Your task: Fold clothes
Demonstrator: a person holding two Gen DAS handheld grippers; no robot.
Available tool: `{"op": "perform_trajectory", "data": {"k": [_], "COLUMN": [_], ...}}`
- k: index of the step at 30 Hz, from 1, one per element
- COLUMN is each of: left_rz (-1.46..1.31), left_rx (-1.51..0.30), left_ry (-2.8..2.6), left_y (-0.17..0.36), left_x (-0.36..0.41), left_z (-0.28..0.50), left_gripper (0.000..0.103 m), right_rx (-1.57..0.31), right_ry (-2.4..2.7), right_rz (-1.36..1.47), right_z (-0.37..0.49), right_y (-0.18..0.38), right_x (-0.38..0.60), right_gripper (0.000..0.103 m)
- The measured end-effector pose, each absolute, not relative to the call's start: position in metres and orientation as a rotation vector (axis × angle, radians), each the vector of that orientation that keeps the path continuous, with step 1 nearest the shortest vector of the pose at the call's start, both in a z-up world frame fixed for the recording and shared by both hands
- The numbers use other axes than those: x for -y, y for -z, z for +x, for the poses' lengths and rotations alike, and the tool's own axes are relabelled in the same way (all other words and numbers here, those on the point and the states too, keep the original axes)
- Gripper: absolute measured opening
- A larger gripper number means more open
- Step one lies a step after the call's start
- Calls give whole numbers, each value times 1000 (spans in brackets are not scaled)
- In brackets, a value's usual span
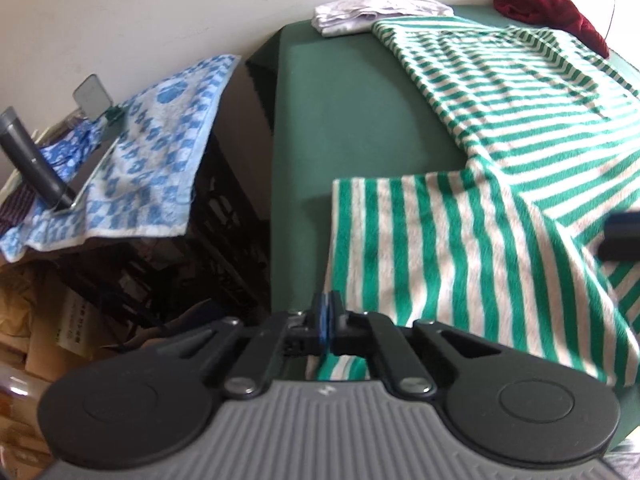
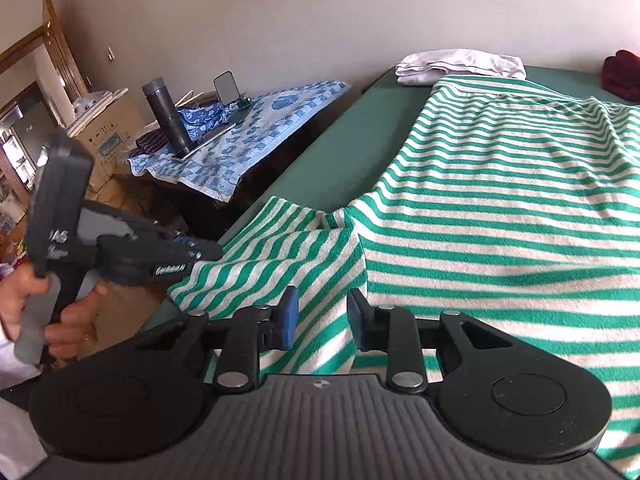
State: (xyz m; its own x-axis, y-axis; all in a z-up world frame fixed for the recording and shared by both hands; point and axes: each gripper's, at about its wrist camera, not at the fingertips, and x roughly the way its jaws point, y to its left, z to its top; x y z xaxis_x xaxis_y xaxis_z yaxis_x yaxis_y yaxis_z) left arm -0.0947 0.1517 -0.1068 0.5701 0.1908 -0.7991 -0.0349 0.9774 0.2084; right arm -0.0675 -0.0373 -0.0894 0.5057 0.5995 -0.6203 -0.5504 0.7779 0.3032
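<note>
A green-and-white striped shirt [image 1: 520, 112] lies spread on the green table [image 1: 340, 120], with one sleeve [image 1: 440, 248] turned over toward the near left edge. My left gripper [image 1: 329, 320] is shut on the sleeve's hem, and striped cloth shows just under its blue pads. In the right wrist view, a hand holds the left gripper [image 2: 196, 254] at the sleeve's left edge. My right gripper [image 2: 323, 320] stands open just above the sleeve [image 2: 280, 256], close to the shirt body [image 2: 500, 208], with nothing between its fingers. Its dark tip [image 1: 622, 236] shows blurred at the right edge of the left wrist view.
A folded white cloth [image 1: 380, 12] and a dark red garment [image 1: 552, 8] lie at the table's far edge. Left of the table stands a dark crate under a blue patterned towel [image 1: 152, 152], with a grey cylinder [image 1: 32, 160] on it. Cardboard boxes [image 2: 108, 132] sit beyond.
</note>
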Motion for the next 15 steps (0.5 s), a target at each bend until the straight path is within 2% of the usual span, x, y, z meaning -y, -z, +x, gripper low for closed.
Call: {"op": "perform_trajectory", "data": {"k": [6,10,15], "left_rz": [186,168,71], "left_rx": [-963,-967,-933], "left_ry": [-173,-195,-253], "left_y": [106,104,89], "left_x": [-152,-156,-185], "left_z": [-119,-135,-150], "left_gripper": [0,0,9], "right_rx": [-883,-911,-899], "right_ry": [-678,-737,-794], "right_rz": [51,103,189], "right_z": [-2,35,25], "right_y": [113,117,103], "right_x": [-12,-41,-38], "right_gripper": [14,14,19]}}
